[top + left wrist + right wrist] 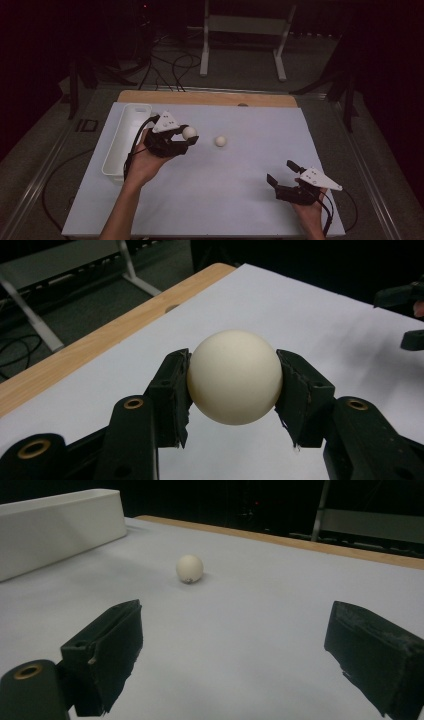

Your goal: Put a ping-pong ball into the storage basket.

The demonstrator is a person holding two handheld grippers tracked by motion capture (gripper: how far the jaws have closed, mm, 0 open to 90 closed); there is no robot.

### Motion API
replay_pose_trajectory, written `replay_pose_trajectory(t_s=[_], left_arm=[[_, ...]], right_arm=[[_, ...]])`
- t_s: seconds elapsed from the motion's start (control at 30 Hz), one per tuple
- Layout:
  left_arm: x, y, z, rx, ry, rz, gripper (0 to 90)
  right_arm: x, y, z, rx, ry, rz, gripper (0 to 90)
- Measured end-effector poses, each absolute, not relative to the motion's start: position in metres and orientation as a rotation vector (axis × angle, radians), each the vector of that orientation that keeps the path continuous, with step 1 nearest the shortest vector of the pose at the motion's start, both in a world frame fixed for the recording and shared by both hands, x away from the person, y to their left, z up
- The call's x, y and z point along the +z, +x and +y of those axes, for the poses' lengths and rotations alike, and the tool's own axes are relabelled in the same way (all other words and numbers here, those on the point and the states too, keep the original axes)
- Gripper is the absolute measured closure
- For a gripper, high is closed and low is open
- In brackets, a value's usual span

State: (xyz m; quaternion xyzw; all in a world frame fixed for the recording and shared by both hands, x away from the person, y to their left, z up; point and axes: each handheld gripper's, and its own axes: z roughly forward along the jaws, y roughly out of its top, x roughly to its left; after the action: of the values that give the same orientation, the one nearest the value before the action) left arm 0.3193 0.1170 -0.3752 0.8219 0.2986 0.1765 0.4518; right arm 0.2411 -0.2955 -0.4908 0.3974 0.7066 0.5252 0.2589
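Nearest, the left gripper (184,136) is clamping a white ball (189,132) just beside the white bin (114,155) (likely its destination); carrying over the rim comes next. Right gripper (283,172) is gaping wide.

Cream-white ball (234,377) — plain, unpatterned — between the black pads of the left gripper (186,137). Second ball (220,141) of the same cream-white, with a small dark speck near its base. White tray (126,137), plain. Pale grey-white sheet (240,195) over a light wood table (210,98). Right gripper (281,172) black too — brass-coloured rings at the jaw pivots, a pale grey three-cornered plate with dark dots on top. Black cables beyond, white frame legs, grey floor.
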Motion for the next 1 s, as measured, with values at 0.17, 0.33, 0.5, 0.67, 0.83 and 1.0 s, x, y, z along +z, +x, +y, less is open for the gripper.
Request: replay_pose_trajectory(t_s=[0.17, 0.33, 0.5, 0.67, 0.83, 1.0], left_arm=[[-0.377, 0.321, 0.123, 0.444, 2.031, 0.760, 51.1], [-0.377, 0.320, 0.129, 0.455, 2.032, 0.769, 51.1], [-0.376, 0.319, 0.134, 0.463, 2.029, 0.780, 51.1], [-0.375, 0.319, 0.137, 0.471, 2.031, 0.787, 51.1], [-0.375, 0.319, 0.140, 0.481, 2.039, 0.795, 51.1], [-0.375, 0.321, 0.142, 0.486, 2.052, 0.806, 51.1]], right_arm=[[-0.491, 0.241, -0.295, 1.423, 1.076, 1.916, 8.4], [-0.491, 0.240, -0.295, 1.422, 1.076, 1.916, 8.4], [-0.491, 0.240, -0.294, 1.424, 1.076, 1.916, 8.4], [-0.491, 0.240, -0.294, 1.431, 1.079, 1.908, 8.4], [-0.491, 0.239, -0.294, 1.435, 1.075, 1.908, 8.4], [-0.491, 0.239, -0.294, 1.432, 1.072, 1.908, 8.4]])
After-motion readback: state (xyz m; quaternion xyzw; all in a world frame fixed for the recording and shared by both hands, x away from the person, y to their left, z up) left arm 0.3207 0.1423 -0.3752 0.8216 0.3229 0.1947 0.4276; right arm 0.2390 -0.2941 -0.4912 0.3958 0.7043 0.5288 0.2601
